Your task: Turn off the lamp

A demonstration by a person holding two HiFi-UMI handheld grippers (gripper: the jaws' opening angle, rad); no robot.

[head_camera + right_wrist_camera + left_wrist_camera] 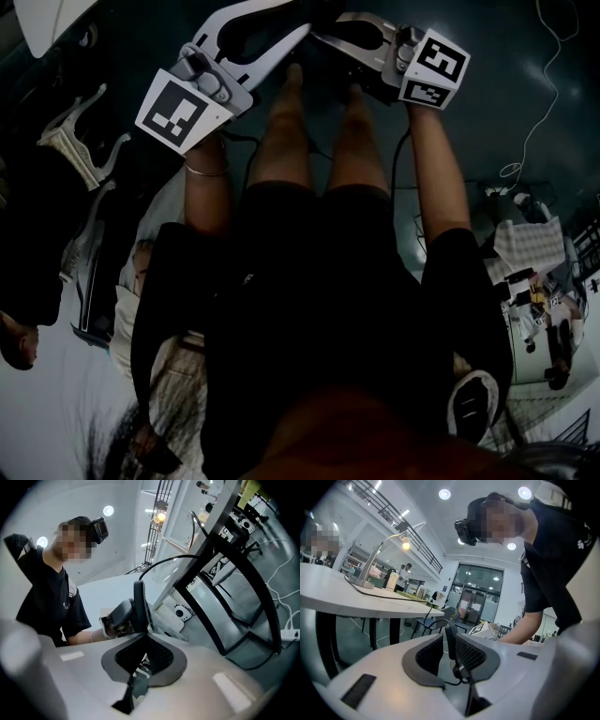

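The desk lamp stands on a white table at the left of the left gripper view, its bulb lit. In the right gripper view the lit bulb shows high up, past the table's black frame. Both grippers hang low in front of my legs, well below the tabletop and far from the lamp. My left gripper is shut with nothing in it. So is my right gripper; their tips nearly meet.
A black cable runs from the lamp base across the table. Chairs stand beyond the table. White cables lie on the dark floor, white frames stand at my left and a cluttered desk at my right.
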